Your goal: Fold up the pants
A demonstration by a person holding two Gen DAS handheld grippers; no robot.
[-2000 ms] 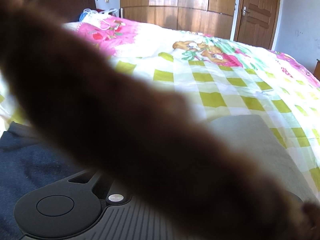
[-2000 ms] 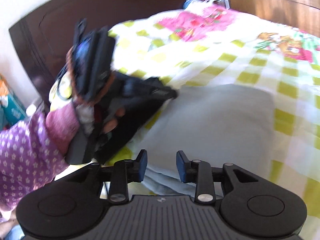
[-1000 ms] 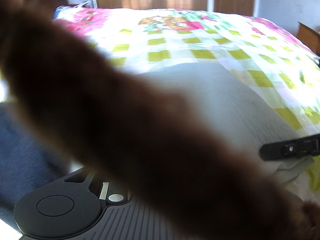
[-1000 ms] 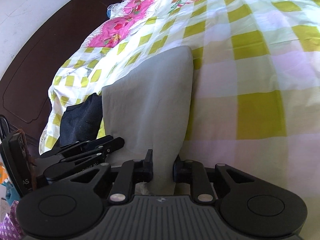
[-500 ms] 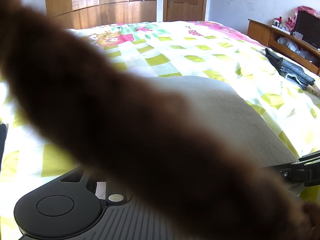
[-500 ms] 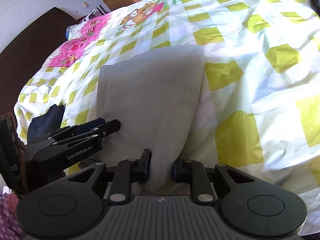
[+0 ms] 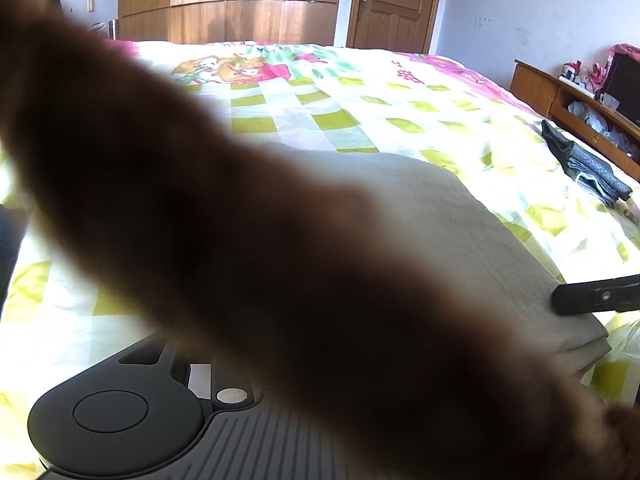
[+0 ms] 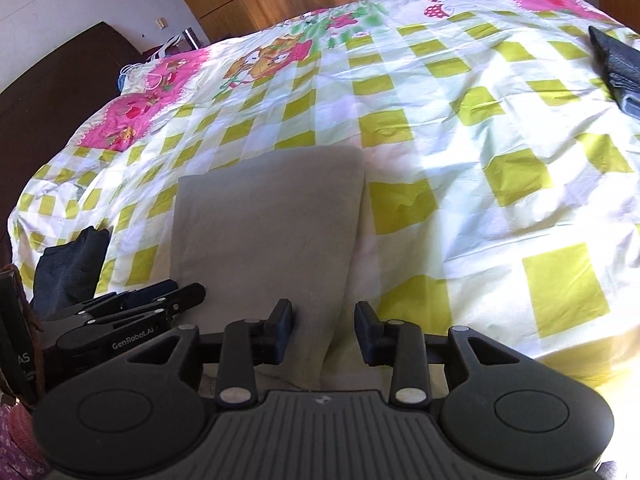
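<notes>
The grey pants (image 8: 264, 216) lie folded into a flat oblong on the checked bedspread (image 8: 460, 128), close to the near edge of the bed and toward its left side, as the right wrist view has it; their long axis runs from the near edge straight away toward the far edge, and the far end is a neat, square-cornered fold; the near end narrows and passes between the fingers of the right gripper (image 8: 324, 330), whose jaws stand apart with the cloth loose between them, neither pad pressing it; the left gripper (image 8: 176, 300) reaches in from the left at the near left corner of the pants, its tips together at the cloth's edge, but whether they pinch the fabric cannot be told; its own camera is mostly covered by a blurred brown shape (image 7: 260, 260), so the fingers are hidden there; a dark blue garment (image 8: 68, 264) lies at the left edge of the bed, just beside the pants; a dark folded garment (image 8: 618, 64) rests near the right edge, well apart from them.
</notes>
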